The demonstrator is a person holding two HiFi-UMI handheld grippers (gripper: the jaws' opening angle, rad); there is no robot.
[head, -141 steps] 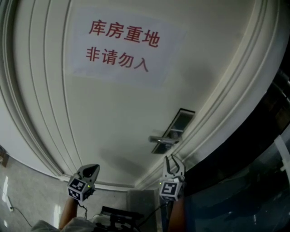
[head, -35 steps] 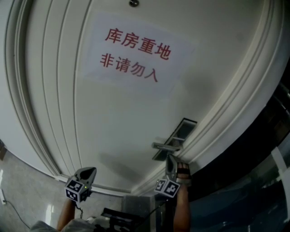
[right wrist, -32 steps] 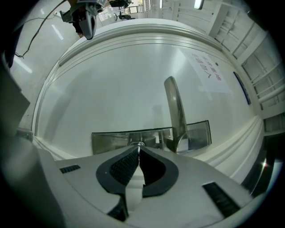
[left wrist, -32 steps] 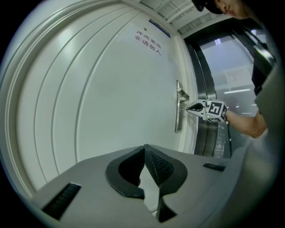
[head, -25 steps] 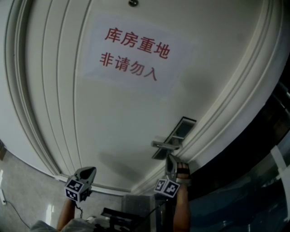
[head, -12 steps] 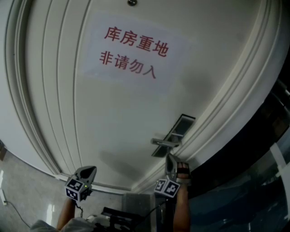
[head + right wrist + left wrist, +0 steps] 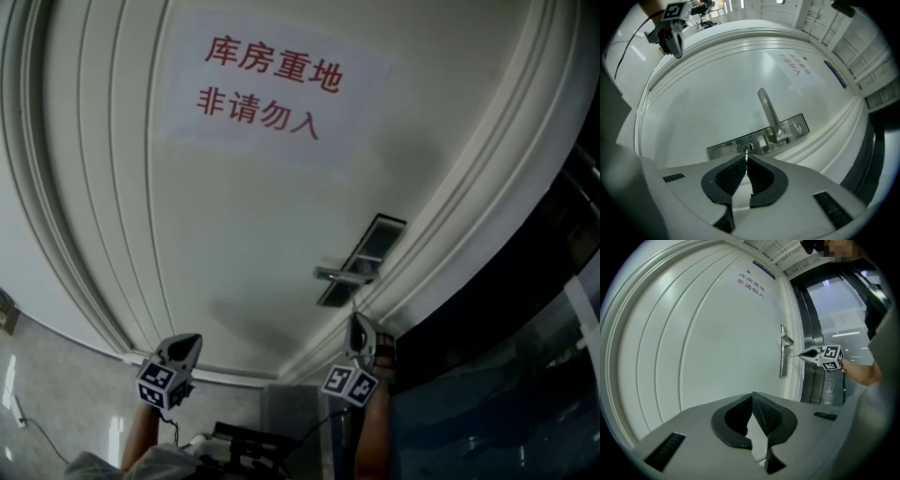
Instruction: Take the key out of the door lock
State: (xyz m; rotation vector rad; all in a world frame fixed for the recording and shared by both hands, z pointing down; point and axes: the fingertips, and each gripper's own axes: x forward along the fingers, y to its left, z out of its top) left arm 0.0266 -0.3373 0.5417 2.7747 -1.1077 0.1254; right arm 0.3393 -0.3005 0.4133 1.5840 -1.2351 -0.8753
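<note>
A steel lock plate [image 7: 726,147] with a lever handle [image 7: 768,112] sits on the white door [image 7: 244,234]. My right gripper [image 7: 746,161] is shut on the thin metal key [image 7: 746,156], held edge-on at the fingertips. The key's far end is right at the keyhole [image 7: 748,147]; I cannot tell whether it is still inside. In the head view the right gripper [image 7: 359,323] hangs just below the handle [image 7: 342,274]. The left gripper view shows the key [image 7: 792,355] as a fine line from those tips to the plate [image 7: 783,364]. My left gripper [image 7: 751,401] is shut and empty, low and to the left [image 7: 185,342], away from the door.
A paper sign [image 7: 267,80] with red characters is stuck high on the door. The moulded door frame [image 7: 469,216] runs along the lock side. A dark glass panel [image 7: 525,328] stands beyond it. Pale floor tiles [image 7: 56,394] show at lower left.
The right gripper has drawn back from the lock plate, widening the gap below the handle. Its jaws stay shut. The left gripper has stayed where it was.
</note>
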